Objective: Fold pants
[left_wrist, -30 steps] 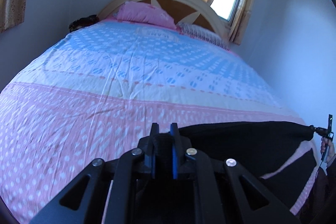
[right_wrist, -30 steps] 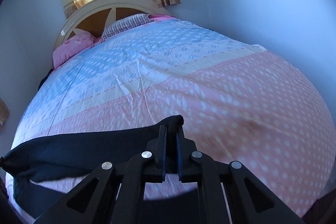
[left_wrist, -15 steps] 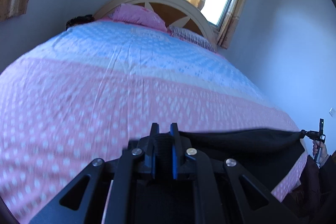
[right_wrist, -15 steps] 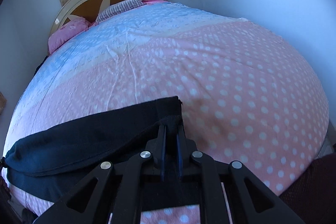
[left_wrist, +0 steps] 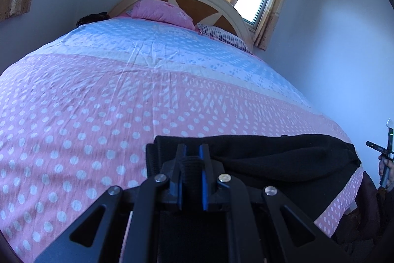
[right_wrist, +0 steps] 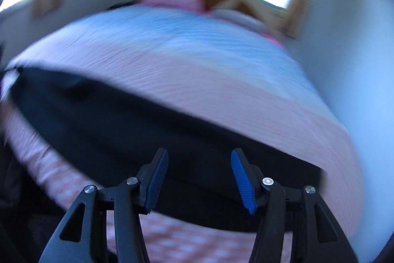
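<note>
The left gripper (left_wrist: pixel 192 159) pinches a corner of the black fabric pants (left_wrist: pixel 270 159); the right gripper (right_wrist: pixel 199 179) hangs wide apart above them, over the pink polka-dot bedspread (left_wrist: pixel 86 115).

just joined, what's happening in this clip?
A person is folding black pants on a bed with a pink polka-dot cover, using handheld tongs. The left tongs are clamped on a bunch of the fabric at one end. The right tongs are wide open above the pants with nothing between the pads. That view is motion-blurred. The garment lies stretched along the bed's near edge.
</note>
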Demonstrator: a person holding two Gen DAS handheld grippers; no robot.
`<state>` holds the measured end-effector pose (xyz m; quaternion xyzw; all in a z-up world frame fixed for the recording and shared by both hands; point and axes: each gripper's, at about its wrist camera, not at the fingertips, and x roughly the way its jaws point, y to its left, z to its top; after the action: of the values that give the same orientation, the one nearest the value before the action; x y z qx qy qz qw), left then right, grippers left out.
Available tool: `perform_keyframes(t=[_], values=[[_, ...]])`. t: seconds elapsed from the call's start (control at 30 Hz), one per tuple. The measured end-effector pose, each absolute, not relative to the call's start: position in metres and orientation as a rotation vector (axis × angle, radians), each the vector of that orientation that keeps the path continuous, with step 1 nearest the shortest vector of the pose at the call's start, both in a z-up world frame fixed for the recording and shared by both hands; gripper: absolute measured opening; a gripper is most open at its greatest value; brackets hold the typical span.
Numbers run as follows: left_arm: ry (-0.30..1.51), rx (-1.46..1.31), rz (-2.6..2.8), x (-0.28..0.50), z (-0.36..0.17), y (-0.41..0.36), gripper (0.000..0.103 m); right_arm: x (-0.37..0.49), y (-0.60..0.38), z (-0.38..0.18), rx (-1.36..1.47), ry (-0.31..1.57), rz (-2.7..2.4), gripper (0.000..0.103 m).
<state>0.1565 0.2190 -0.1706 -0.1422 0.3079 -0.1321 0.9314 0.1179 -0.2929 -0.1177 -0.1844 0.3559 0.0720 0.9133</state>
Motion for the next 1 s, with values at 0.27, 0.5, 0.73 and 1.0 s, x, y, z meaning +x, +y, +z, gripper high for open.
perform_keyframes(t=[0.27,0.5,0.73,1.0], values=[[0.625,-0.267,-0.262,0.154,-0.171,0.216,0.011,0.137,-0.193,-0.176,-0.648,0.762,0.283,0.036],[0.628,-0.236,-0.262,0.158,-0.169,0.214,0.011,0.141,-0.189,-0.168,-0.626,0.780,0.335,0.002],[0.567,-0.207,-0.300,0.147,-0.146,0.220,0.011,0.114,-0.204,-0.142,-0.567,0.754,0.370,0.002],[0.554,-0.168,-0.354,0.119,-0.138,0.220,0.011,0.105,-0.202,-0.172,-0.575,0.815,0.400,0.002]])
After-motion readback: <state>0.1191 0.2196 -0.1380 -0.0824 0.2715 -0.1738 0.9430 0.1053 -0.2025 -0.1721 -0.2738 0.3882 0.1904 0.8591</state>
